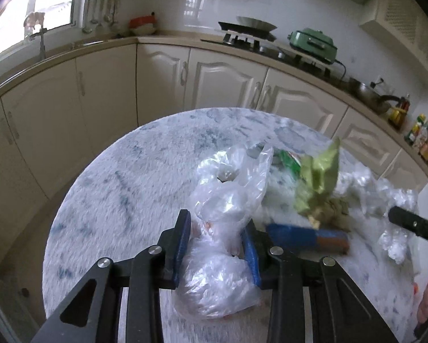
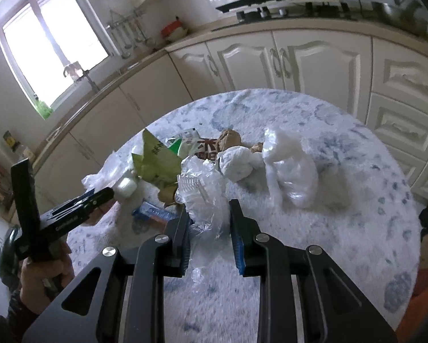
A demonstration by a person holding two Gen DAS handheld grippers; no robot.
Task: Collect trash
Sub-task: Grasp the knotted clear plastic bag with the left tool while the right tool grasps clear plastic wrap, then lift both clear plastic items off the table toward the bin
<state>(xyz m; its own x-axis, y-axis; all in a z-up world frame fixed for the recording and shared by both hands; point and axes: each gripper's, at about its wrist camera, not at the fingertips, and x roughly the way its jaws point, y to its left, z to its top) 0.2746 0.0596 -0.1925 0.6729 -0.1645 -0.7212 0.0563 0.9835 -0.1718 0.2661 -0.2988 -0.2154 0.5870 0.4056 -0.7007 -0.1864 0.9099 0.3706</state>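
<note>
Gripping a clear plastic bag (image 1: 214, 280), the left gripper (image 1: 216, 228) has its jaws drawn narrow around the bag's bunched middle; the blue pads press on both sides, with the bag's loose top rising just ahead of the fingertips and its full bottom bulging back between the arms. The right gripper (image 2: 209, 214) holds a crinkled clear wrapper (image 2: 199, 194) in the same way, jaws pulled in tight on the film, which stands up between the tips and trails down between the pads. Both sit over a round tabletop (image 2: 342, 228) with a fuzzy white-and-blue cover. Beyond the jaws lies more trash: a green paper packet (image 2: 154, 160), a blue wrapper (image 2: 154, 214) lying flat, a white knotted bag (image 2: 236, 163) and a larger clear bag (image 2: 291, 171) farther right.
</note>
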